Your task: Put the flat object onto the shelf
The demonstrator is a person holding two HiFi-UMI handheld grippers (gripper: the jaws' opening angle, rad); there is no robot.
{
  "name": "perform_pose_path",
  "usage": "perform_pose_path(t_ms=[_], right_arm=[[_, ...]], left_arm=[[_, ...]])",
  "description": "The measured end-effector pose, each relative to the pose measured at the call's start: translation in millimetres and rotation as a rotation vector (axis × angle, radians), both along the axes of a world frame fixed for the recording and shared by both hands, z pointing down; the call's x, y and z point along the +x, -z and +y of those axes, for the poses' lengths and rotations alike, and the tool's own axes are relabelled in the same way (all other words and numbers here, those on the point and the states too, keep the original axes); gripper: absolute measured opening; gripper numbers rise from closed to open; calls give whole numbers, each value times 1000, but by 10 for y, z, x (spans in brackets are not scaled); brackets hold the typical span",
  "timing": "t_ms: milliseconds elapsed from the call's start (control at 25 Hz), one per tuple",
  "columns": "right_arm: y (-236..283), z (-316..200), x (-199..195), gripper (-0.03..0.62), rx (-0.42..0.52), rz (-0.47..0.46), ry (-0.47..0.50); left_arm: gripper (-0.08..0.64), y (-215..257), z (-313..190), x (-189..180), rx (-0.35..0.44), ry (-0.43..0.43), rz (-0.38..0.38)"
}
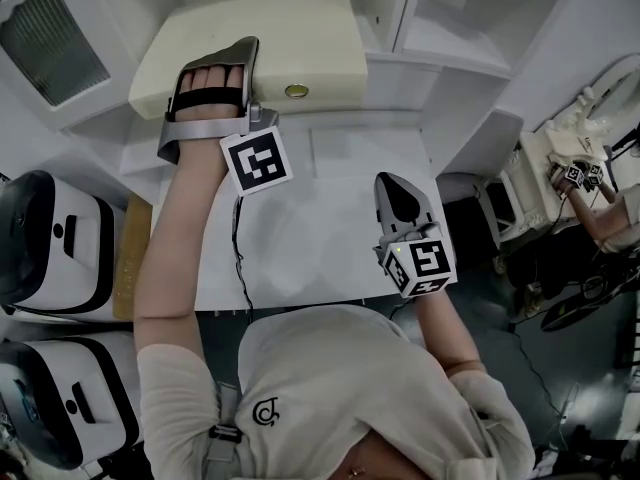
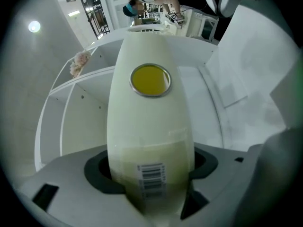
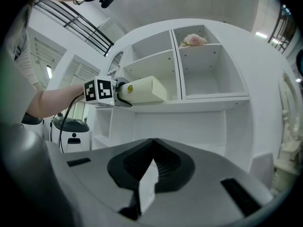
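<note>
The flat object is a cream box (image 1: 270, 43) with a round yellow disc (image 1: 296, 91) on one face. In the right gripper view the cream box (image 3: 144, 90) lies flat on a board of the white shelf unit (image 3: 203, 102), in the left compartment. My left gripper (image 1: 238, 56) is level and shut on its near end. In the left gripper view the cream box (image 2: 149, 126) fills the gap between the jaws of the left gripper (image 2: 151, 164). My right gripper (image 1: 398, 190) hangs lower and to the right, shut and empty, its jaw tips (image 3: 152, 141) meeting.
A pink flower (image 3: 193, 40) sits in the upper right compartment. Two white machines with black panels (image 1: 50, 233) (image 1: 60, 398) stand at the left. Another person (image 1: 605, 213) works at a bench on the far right. A thin cable (image 1: 240, 268) hangs under my left arm.
</note>
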State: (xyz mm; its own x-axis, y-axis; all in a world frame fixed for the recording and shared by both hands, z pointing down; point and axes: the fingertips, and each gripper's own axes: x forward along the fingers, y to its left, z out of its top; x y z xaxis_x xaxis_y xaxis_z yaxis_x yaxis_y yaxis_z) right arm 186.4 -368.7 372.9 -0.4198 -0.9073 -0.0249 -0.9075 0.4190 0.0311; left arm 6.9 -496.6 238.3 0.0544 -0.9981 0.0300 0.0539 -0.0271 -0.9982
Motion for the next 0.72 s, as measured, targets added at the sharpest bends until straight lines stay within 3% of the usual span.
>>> perform_pose_path(t_ms=[80, 200, 360, 720], right_arm=[[-31, -2, -43, 8, -5, 4, 1], [-72, -12, -57, 8, -12, 7, -3], [-103, -80, -8, 8, -24, -1, -22], [-216, -214, -34, 8, -50, 1, -32]], left_arm=[[386, -60, -83, 30, -37, -15, 32], [402, -48, -179, 41, -26, -20, 48], [411, 5, -370, 3, -19, 14, -8], [509, -136, -692, 22, -141, 40, -5]])
